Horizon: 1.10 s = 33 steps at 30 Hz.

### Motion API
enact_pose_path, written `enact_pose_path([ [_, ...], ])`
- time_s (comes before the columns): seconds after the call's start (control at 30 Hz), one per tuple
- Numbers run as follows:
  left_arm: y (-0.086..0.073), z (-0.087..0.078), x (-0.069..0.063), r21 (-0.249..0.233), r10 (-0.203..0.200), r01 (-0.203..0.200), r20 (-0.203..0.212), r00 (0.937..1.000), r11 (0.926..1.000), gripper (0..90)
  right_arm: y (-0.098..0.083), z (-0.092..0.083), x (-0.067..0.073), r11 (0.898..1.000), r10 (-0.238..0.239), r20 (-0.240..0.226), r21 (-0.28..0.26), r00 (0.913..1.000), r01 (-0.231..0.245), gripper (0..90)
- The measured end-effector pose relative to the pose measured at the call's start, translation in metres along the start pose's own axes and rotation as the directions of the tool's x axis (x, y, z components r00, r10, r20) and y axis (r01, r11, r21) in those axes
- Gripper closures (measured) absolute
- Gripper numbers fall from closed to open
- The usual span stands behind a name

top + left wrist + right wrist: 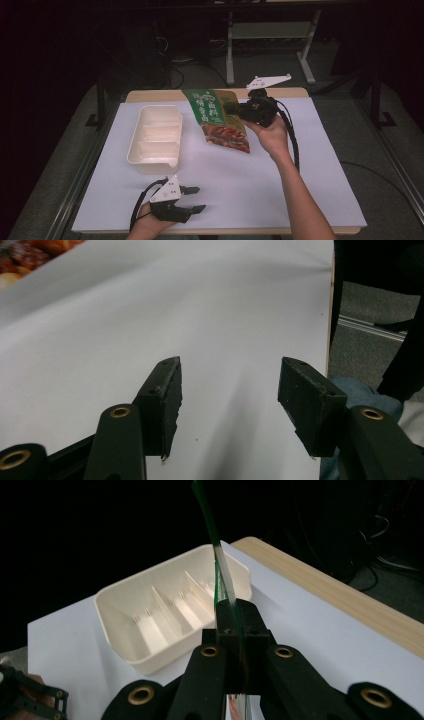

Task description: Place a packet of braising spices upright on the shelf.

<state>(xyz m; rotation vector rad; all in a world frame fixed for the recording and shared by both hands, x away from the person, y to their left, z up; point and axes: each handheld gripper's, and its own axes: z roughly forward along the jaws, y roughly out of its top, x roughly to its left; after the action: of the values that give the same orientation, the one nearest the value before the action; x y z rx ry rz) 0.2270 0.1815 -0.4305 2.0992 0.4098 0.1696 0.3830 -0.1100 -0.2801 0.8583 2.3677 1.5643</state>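
Observation:
A green and red snack packet [218, 120] hangs above the middle of the white table, tilted, its picture of food facing the camera. My right gripper [235, 107] is shut on its right edge; in the right gripper view the packet's thin edge [220, 575] rises from between the closed jaws. My left gripper [197, 199] hovers low near the table's front edge, open, with nothing between its fingers [167, 395]. A corner of the packet [25, 255] shows at the top left of the left gripper view.
A cream divided tray [155, 137] with several compartments stands left of the packet, also seen as the tray [165, 610] beyond my right jaws. The white sheet [300, 165] covers the wooden table; its right edge [330, 315] drops to the floor.

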Motion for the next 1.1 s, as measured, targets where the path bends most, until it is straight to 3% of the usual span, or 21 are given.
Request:
enact_pose_path([
  [0.27,-0.007,-0.009,0.001,-0.001,-0.005,0.005,-0.006,1.0000,1.0000,41.2,0.026,0.023,0.011,0.999,-0.030,-0.049,-0.031,0.9984,0.029,90.0],
  [0.63,-0.013,-0.017,0.004,-0.005,-0.001,0.001,-0.027,0.9996,1.0000,40.8,0.058,0.076,0.027,0.996,-0.071,-0.114,-0.062,0.9909,0.064,90.0],
  [0.67,-0.013,-0.017,0.004,-0.006,-0.001,0.001,-0.028,0.9996,1.0000,40.8,0.063,0.087,0.031,0.995,-0.079,-0.126,-0.069,0.9889,0.071,90.0],
  [0.77,-0.013,-0.017,0.004,-0.009,0.004,-0.004,-0.031,0.9995,1.0000,40.7,0.066,0.095,0.033,0.995,-0.084,-0.136,-0.072,0.9872,0.074,90.0],
  [0.8,-0.012,-0.019,0.004,-0.012,0.005,-0.006,-0.034,0.9994,0.9999,40.6,0.069,0.106,0.035,0.994,-0.089,-0.150,-0.071,0.9848,0.079,90.0],
  [1.1,-0.012,-0.018,0.005,-0.002,0.020,-0.021,-0.035,0.9992,0.9998,39.9,0.065,0.149,0.037,0.996,-0.080,-0.193,-0.062,0.9779,0.069,90.0],
])
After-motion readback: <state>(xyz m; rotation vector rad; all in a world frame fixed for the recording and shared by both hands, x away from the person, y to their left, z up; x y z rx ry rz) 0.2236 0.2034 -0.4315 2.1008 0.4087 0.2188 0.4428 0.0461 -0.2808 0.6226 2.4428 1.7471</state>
